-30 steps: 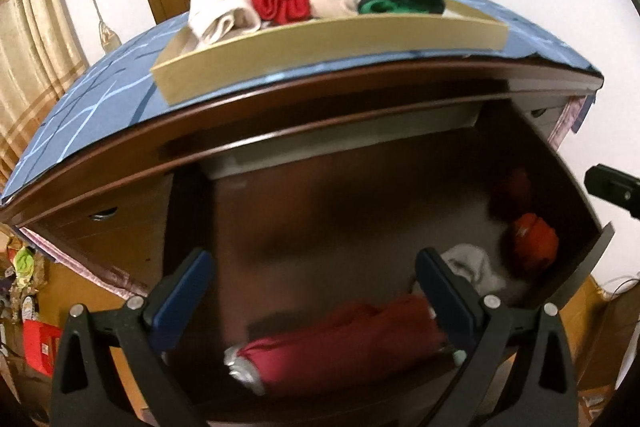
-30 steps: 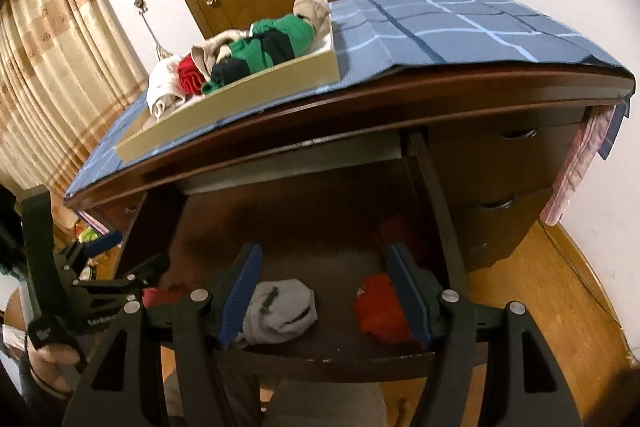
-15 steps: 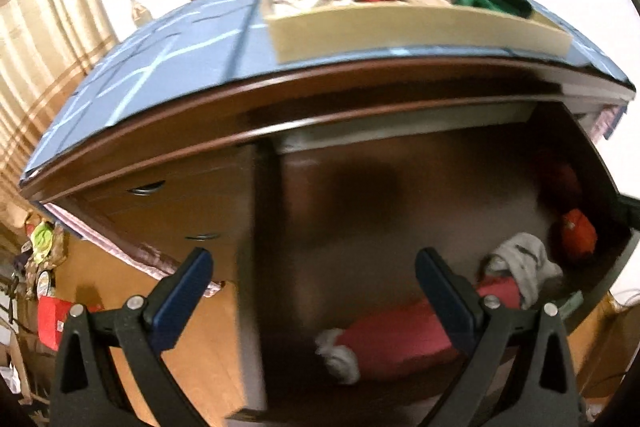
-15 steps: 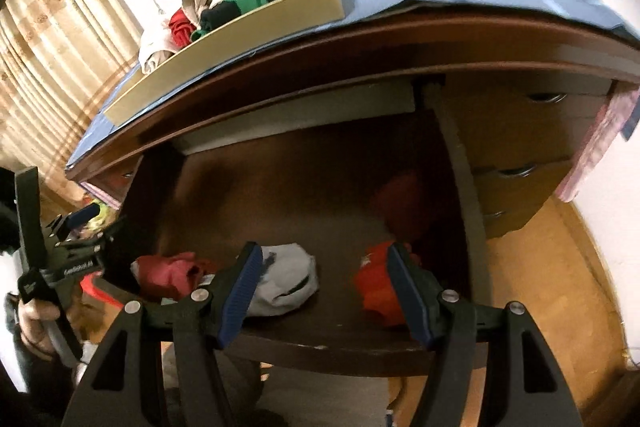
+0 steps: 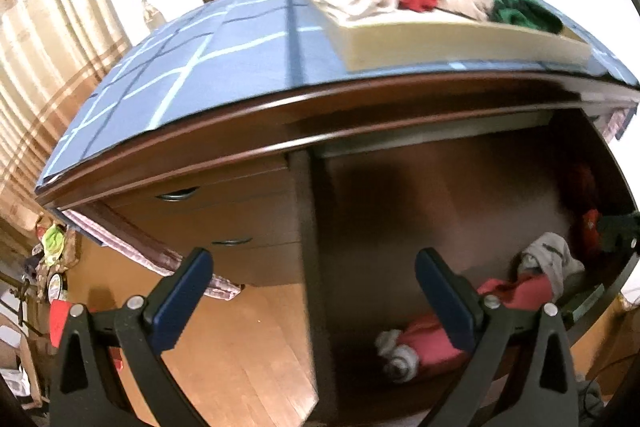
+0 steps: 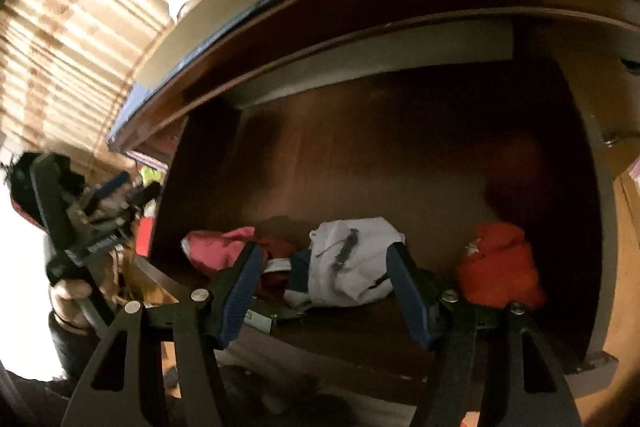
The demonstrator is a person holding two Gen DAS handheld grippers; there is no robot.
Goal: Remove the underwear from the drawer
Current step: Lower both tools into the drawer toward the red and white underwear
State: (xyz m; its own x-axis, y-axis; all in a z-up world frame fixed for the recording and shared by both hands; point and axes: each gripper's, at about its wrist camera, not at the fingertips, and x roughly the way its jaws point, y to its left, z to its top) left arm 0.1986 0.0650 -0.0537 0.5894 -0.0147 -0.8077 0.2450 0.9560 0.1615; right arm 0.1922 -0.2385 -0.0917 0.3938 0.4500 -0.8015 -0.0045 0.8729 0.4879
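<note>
Right gripper (image 6: 324, 283) hangs over the open drawer (image 6: 400, 155), jaws wide and empty, framing the white-grey underwear (image 6: 352, 275) at the drawer's front, its long axis running left-right. Only this view shows the orange bundle (image 6: 500, 267) whole. Left gripper (image 5: 312, 295), also spread and empty, alone shows the drawer's left wall, closed side drawers (image 5: 224, 215) and, farther, the tray (image 5: 448, 39) of rolled garments.

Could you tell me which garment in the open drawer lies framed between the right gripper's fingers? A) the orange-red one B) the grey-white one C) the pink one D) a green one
B: the grey-white garment lies framed between the open right gripper, untouched.
</note>
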